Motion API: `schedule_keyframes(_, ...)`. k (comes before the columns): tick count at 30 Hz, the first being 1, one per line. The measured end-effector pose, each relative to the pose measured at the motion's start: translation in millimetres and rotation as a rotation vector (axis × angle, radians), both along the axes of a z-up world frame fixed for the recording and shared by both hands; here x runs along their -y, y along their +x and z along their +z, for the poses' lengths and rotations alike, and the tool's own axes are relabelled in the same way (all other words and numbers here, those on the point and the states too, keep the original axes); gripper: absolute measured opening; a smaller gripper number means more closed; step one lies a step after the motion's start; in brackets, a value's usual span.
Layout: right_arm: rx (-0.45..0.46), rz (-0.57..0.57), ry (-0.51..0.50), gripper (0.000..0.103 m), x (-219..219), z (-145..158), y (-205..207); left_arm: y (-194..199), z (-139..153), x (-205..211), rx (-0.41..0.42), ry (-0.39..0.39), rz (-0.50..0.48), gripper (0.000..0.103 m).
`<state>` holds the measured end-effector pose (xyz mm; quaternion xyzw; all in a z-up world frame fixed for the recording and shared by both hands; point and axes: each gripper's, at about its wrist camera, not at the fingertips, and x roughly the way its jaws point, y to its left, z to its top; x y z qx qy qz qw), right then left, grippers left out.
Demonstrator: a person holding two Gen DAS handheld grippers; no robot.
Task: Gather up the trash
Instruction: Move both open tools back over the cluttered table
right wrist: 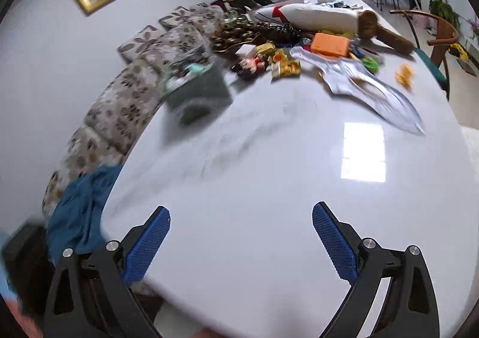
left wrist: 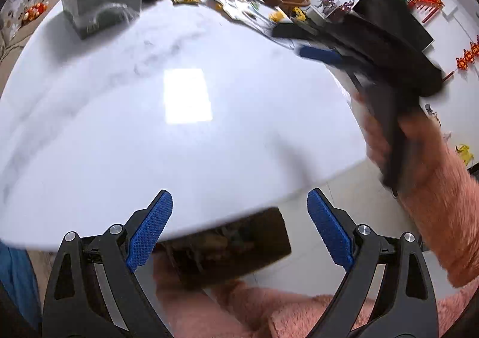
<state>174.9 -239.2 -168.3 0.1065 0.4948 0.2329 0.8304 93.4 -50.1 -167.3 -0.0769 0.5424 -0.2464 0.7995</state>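
A grey-green bin (left wrist: 101,2) lined with a clear bag and holding some trash stands at the far left of the white marble table (left wrist: 179,143); it also shows blurred in the right wrist view (right wrist: 197,89). Wrappers and packets (right wrist: 284,67) and a clear plastic bag (right wrist: 374,92) lie among clutter at the table's far end. My left gripper (left wrist: 239,230) is open and empty over the table's near edge. My right gripper (right wrist: 241,243) is open and empty above the near table; it also shows in the left wrist view (left wrist: 317,44), blurred, at the right.
An orange box (right wrist: 330,44), a white pillow-like bag (right wrist: 314,17) and a brown bottle-shaped object (right wrist: 383,31) crowd the far end. A floral sofa (right wrist: 125,98) with a blue cloth (right wrist: 80,209) runs along the left. A wooden chair (right wrist: 440,35) stands far right.
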Motion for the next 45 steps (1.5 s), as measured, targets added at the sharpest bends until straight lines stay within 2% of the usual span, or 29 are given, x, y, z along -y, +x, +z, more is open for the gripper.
schedule_keyframes(3,-0.007,-0.045,-0.083,0.094,-39.8,-19.0,92.7,29.9,-5.1,-17.1,-0.011,-0.010,-0.009,0.089)
schedule_keyframes(6,-0.018,-0.059,-0.243,0.089,-70.1,-52.5,164.3,54.1,-14.5,-42.9,-0.042,-0.027,0.000,0.089)
schedule_keyframes(8,-0.042,-0.088,-0.296,0.086,-81.6,-70.4,203.8,65.4,-22.4,-61.5,-0.071,-0.034,-0.004,0.089)
schedule_keyframes(12,-0.053,-0.124,-0.350,0.086,-94.4,-89.3,256.8,84.3,-30.5,-86.5,-0.063,0.006,-0.030,0.089)
schedule_keyframes(14,-0.047,-0.133,-0.411,0.087,-101.2,-97.8,278.8,96.7,-35.0,-95.9,-0.077,-0.006,-0.042,0.089)
schedule_keyframes(16,-0.044,-0.147,-0.427,0.083,-101.1,-101.4,291.1,105.1,-40.9,-99.7,-0.095,-0.013,-0.052,0.089)
schedule_keyframes(19,-0.030,-0.142,-0.417,0.073,-98.1,-99.6,296.8,113.0,-46.6,-97.9,-0.117,-0.015,-0.079,0.089)
schedule_keyframes(20,-0.024,-0.126,-0.420,0.064,-98.0,-97.8,294.7,118.4,-48.7,-96.1,-0.129,-0.022,-0.089,0.089)
schedule_keyframes(21,-0.027,-0.103,-0.405,0.046,-96.9,-95.0,291.5,115.9,-46.6,-95.7,-0.130,-0.028,-0.097,0.089)
schedule_keyframes(23,-0.056,-0.080,-0.395,0.031,-93.3,-92.4,282.1,129.0,-48.7,-96.3,-0.124,-0.031,-0.115,0.089)
schedule_keyframes(24,-0.068,-0.063,-0.388,0.014,-91.9,-91.4,276.2,135.9,-47.5,-92.8,-0.115,-0.036,-0.127,0.089)
schedule_keyframes(32,-0.167,0.002,-0.339,0.011,-56.1,-80.0,177.7,170.4,-31.8,-67.1,-0.080,-0.054,-0.209,0.089)
schedule_keyframes(34,-0.169,0.016,-0.333,0.011,-49.1,-73.3,160.9,175.5,-27.7,-65.1,-0.069,-0.057,-0.208,0.089)
schedule_keyframes(35,-0.147,0.021,-0.357,0.018,-47.4,-66.9,153.6,177.9,-26.4,-64.6,-0.066,-0.060,-0.208,0.089)
schedule_keyframes(36,-0.116,0.025,-0.386,0.049,-47.2,-59.8,149.3,179.2,-26.3,-64.5,-0.065,-0.056,-0.207,0.089)
schedule_keyframes(38,-0.034,0.032,-0.439,0.083,-48.0,-49.1,144.8,180.5,-28.9,-65.9,-0.074,-0.049,-0.203,0.089)
schedule_keyframes(40,-0.006,0.049,-0.477,0.081,-50.3,-47.6,150.8,182.9,-31.1,-70.6,-0.087,-0.050,-0.198,0.089)
schedule_keyframes(42,0.014,0.089,-0.492,0.089,-56.9,-52.0,161.5,177.7,-32.9,-74.0,-0.094,-0.049,-0.193,0.089)
schedule_keyframes(45,0.006,0.168,-0.563,0.090,-80.5,-70.0,185.1,174.1,-35.1,-76.4,-0.105,-0.041,-0.186,0.089)
